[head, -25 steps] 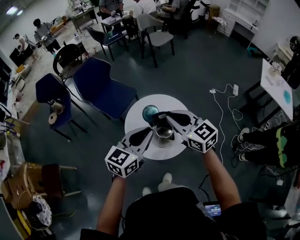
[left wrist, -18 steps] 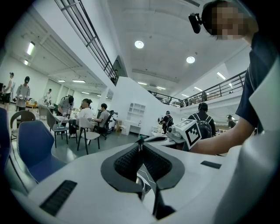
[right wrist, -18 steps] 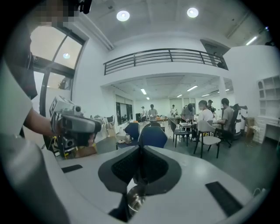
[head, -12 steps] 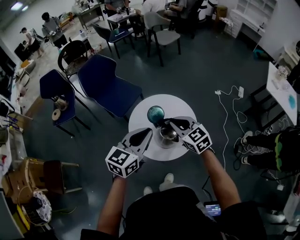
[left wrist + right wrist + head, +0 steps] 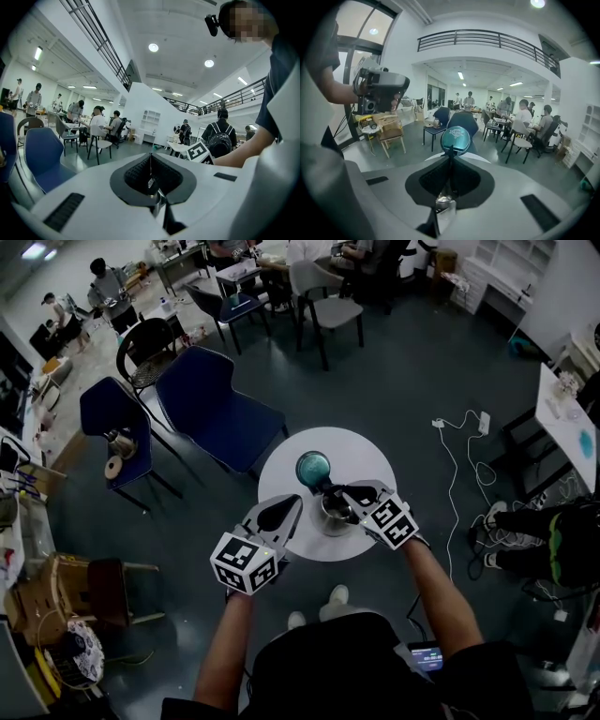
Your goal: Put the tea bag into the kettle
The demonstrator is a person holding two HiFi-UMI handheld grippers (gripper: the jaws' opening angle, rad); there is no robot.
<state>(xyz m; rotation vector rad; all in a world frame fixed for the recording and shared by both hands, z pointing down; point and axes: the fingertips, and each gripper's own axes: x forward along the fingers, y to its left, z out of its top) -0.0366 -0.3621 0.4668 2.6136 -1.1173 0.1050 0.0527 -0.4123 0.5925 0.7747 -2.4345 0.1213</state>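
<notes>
Here, the left gripper (image 5: pixel 292 503) has its jaws pressed together on a thin tea-bag string (image 5: pixel 150 166). The string's small white tag (image 5: pixel 150 183) dangles in the hollow between the jaws, and the bag itself cannot be seen. That gripper's tips sit over the round white table (image 5: pixel 361 448), just left of the steel kettle (image 5: pixel 333 517). The right gripper (image 5: pixel 331 491), its jaws closed together, reaches across the kettle's top, with its tips near the teal tin (image 5: pixel 313 468).
</notes>
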